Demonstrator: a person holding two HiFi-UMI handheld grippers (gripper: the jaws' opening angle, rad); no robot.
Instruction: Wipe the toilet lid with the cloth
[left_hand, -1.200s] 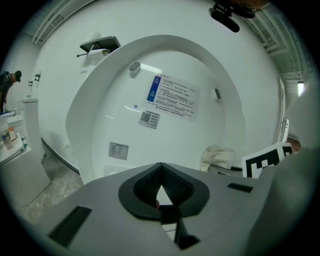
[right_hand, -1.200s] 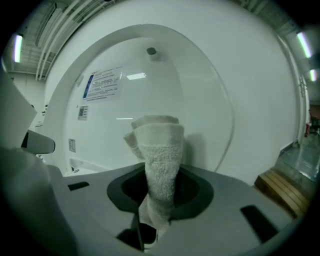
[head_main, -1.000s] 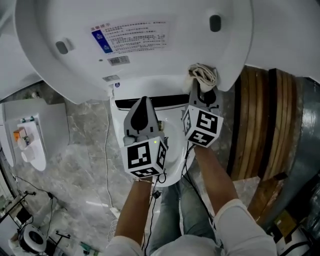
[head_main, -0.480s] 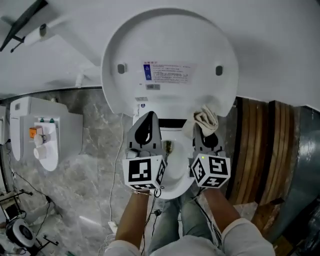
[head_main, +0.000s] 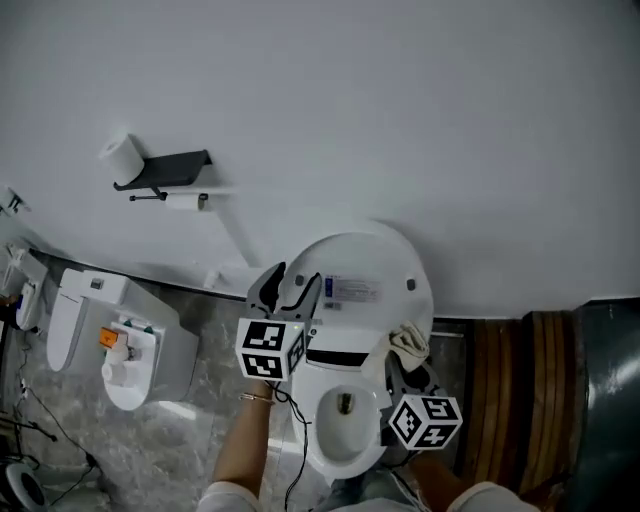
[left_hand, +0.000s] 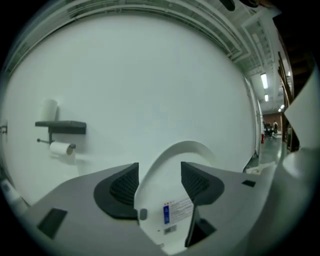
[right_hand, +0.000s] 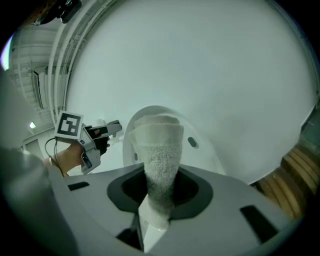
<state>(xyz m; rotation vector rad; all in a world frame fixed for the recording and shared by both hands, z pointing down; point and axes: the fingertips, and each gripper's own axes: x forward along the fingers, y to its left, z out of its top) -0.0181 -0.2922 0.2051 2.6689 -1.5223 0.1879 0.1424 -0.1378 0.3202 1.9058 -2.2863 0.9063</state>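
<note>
The white toilet lid (head_main: 365, 275) stands raised against the wall, its underside with a printed label facing me, above the open bowl (head_main: 343, 425). My left gripper (head_main: 292, 282) is up at the lid's left edge; its jaws have just been opening and stand apart with nothing between them. In the left gripper view the lid (left_hand: 172, 165) shows beyond the left gripper (left_hand: 160, 177). My right gripper (head_main: 405, 362) sits lower at the lid's right side, shut on a beige cloth (head_main: 408, 343). The cloth (right_hand: 161, 155) sticks up from the right gripper (right_hand: 159, 190) in front of the lid (right_hand: 200, 145).
A dark holder (head_main: 170, 165) with a toilet paper roll (head_main: 122, 157) hangs on the white wall at upper left. A second white fixture (head_main: 120, 345) stands on the marble floor to the left. Wooden panels (head_main: 520, 400) run along the right.
Both grippers have risen along the lid, and the head view now takes in much more of the wall. The left jaws went from shut to open. The cloth stays in the right gripper.
</note>
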